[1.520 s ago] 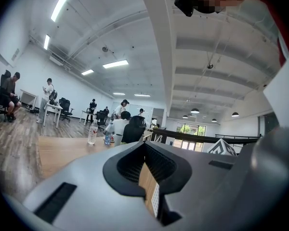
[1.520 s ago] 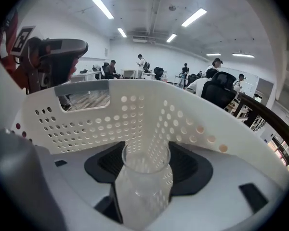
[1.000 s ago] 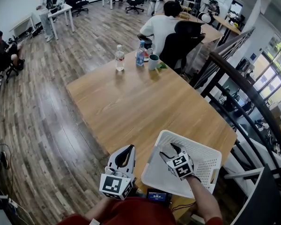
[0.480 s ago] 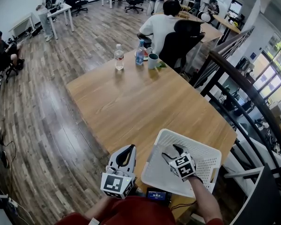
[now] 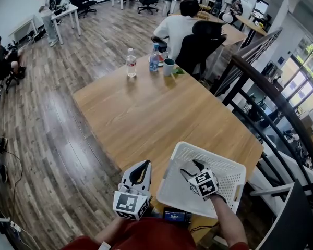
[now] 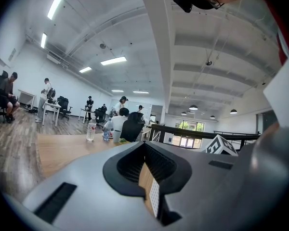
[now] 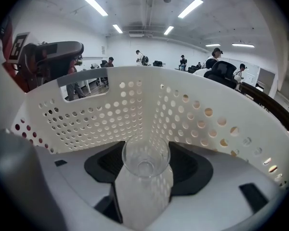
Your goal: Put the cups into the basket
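A clear glass cup (image 7: 145,157) sits between the jaws of my right gripper (image 7: 147,170), mouth pointing forward, and the pads are closed on its sides. That gripper (image 5: 191,166) is low inside the white perforated basket (image 5: 200,150), whose walls (image 7: 135,107) fill the right gripper view. The basket stands at the near edge of the wooden table (image 5: 146,113). My left gripper (image 5: 144,164) hovers just left of the basket at the table's near edge, jaws together and empty (image 6: 149,170).
At the table's far end stand two water bottles (image 5: 130,63) and a green mug (image 5: 169,66), behind which a person sits in a black chair (image 5: 195,40). A dark stair railing (image 5: 261,87) runs along the right. Other people and desks are further back.
My right gripper with the cup has shifted slightly to the right inside the basket. The left gripper has stayed put.
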